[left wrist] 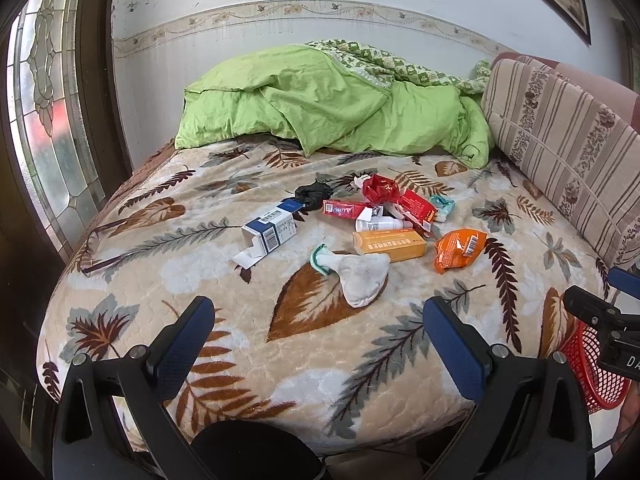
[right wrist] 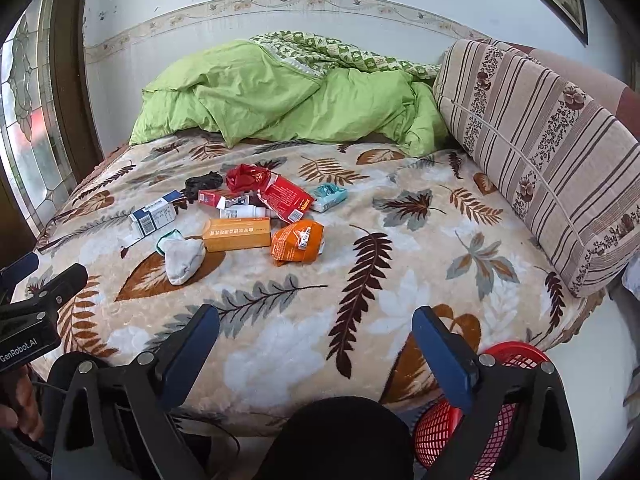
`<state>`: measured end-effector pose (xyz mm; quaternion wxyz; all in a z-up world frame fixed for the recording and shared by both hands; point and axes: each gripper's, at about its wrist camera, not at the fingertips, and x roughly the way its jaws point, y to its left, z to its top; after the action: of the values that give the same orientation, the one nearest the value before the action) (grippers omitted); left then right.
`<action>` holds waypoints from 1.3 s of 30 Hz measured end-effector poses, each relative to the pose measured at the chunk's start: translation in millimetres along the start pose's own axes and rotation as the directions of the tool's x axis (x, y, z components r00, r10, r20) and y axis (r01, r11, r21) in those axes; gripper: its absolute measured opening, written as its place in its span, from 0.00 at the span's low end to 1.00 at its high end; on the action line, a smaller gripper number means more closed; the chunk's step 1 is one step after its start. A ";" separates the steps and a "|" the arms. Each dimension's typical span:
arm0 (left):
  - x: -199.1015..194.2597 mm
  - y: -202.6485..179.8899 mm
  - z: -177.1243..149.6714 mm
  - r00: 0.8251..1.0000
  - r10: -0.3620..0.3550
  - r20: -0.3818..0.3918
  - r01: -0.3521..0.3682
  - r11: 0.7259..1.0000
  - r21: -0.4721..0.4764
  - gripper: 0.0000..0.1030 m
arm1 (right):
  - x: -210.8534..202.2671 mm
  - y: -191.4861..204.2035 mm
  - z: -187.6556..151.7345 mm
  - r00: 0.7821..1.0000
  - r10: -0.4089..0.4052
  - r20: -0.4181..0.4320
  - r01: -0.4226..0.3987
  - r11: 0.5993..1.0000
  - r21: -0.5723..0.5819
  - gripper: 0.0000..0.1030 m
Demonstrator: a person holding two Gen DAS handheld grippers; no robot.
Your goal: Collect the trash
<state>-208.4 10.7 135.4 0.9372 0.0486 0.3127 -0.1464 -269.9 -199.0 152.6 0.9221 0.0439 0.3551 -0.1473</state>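
Observation:
A pile of trash lies mid-bed: a blue-and-white carton (left wrist: 270,234) (right wrist: 154,216), an orange box (left wrist: 390,245) (right wrist: 237,234), an orange crumpled packet (left wrist: 459,249) (right wrist: 297,243), a red box (left wrist: 418,206) (right wrist: 285,197), a crumpled red wrapper (left wrist: 380,189) (right wrist: 245,176), a white bottle (left wrist: 382,224) (right wrist: 242,212), a teal pack (right wrist: 329,197) and a black wad (left wrist: 314,192) (right wrist: 203,183). A white sock (left wrist: 362,278) (right wrist: 182,261) lies nearest. My left gripper (left wrist: 318,330) hovers open over the bed's near edge. My right gripper (right wrist: 316,338) is also open, empty, well short of the pile.
A red mesh basket (right wrist: 460,412) (left wrist: 596,368) stands beside the bed at the lower right. A green duvet (left wrist: 340,104) is heaped at the far end, and a striped cushion (right wrist: 540,140) lines the right side. A glass door (left wrist: 44,120) stands left. The leaf-patterned blanket (right wrist: 400,248) covers the bed.

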 end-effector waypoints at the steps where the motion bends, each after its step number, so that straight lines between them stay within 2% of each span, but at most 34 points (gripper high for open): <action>1: -0.2 0.1 -0.5 1.000 -0.002 0.000 0.002 1.000 -0.002 1.00 | 0.6 0.2 0.1 1.000 0.002 -0.004 -0.002 1.000 0.001 0.95; 26: 1.1 -0.3 -1.3 1.000 0.001 -0.009 -0.001 1.000 -0.002 1.00 | 8.8 0.4 -3.2 0.999 0.018 -0.031 -0.018 1.000 0.014 0.94; 35: 7.6 -0.3 -15.2 0.999 -0.012 -0.047 0.011 1.000 -0.019 1.00 | 14.6 0.4 -4.3 0.999 0.024 -0.047 -0.023 1.000 0.020 0.94; 39: 15.5 4.8 -11.2 0.996 -0.031 -0.081 0.028 0.999 -0.037 1.00 | 19.8 -0.8 -5.7 0.998 0.033 -0.061 -0.031 0.999 0.028 0.94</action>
<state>-201.5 13.5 117.2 0.9222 0.0331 0.3538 -0.1525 -259.8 -203.5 135.1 0.9123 0.0666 0.3805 -0.1358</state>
